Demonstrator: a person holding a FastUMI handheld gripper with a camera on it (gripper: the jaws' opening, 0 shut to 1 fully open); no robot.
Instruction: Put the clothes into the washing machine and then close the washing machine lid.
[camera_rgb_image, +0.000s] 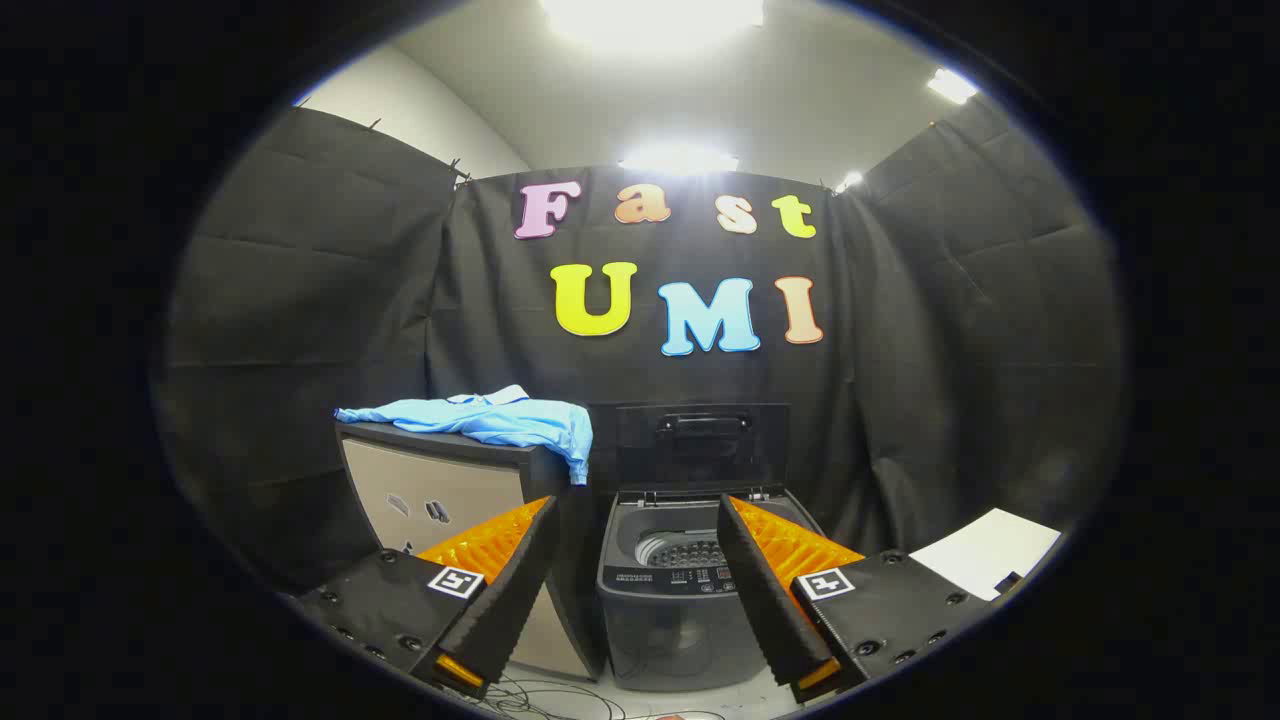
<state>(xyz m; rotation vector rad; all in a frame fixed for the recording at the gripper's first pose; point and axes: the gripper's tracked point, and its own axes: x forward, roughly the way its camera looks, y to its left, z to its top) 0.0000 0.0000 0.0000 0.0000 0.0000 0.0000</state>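
Clothes (490, 420) on cabinet (440, 500), beyond left of fingers (634, 535); fingers apart, holding nothing.

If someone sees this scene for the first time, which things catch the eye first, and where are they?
The light blue shirt lies on a cabinet, left of the washing machine. The machine stands beyond the fingers with its lid raised and the drum visible. The gripper is open and holds nothing.
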